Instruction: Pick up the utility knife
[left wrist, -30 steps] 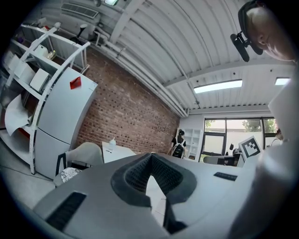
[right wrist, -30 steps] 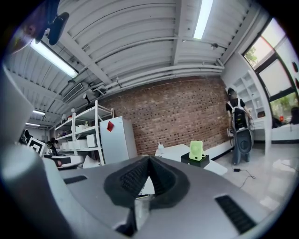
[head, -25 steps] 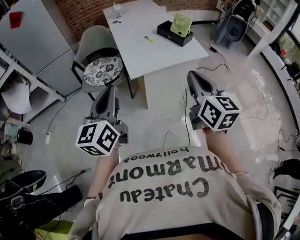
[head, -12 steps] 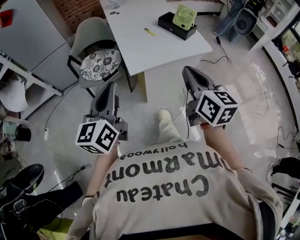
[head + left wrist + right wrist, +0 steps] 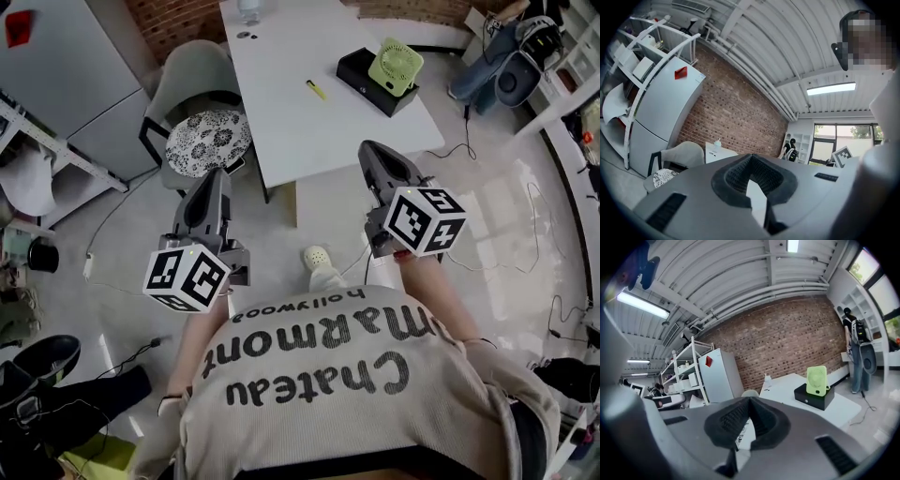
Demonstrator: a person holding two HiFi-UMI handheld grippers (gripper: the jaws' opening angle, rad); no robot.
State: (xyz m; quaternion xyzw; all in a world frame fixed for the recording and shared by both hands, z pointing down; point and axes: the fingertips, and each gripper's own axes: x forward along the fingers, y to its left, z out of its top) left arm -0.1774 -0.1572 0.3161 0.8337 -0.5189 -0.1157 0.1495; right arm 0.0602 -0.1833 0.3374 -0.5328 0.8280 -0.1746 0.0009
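Note:
The utility knife [image 5: 317,89] is a small yellow thing lying on the white table [image 5: 281,131], near its middle. Both grippers are held out level in front of the person, short of the table's near edge. My left gripper [image 5: 214,180] is shut and empty, beside the chair. My right gripper [image 5: 369,152] is also shut and empty, close to the table's near right corner. In the left gripper view the left gripper [image 5: 751,161] shows its pads together. The right gripper [image 5: 749,404] looks the same in the right gripper view. Neither gripper view shows the knife.
A black box with a green fan [image 5: 394,64] stands on the table's right side and a clear bottle [image 5: 248,11] at its far end. A grey chair with a patterned cushion [image 5: 202,141] stands left of the table. Cables [image 5: 525,216] trail across the floor.
The person has stepped toward the table, which now lies closer under both grippers. Both grippers moved forward with the body and stayed shut.

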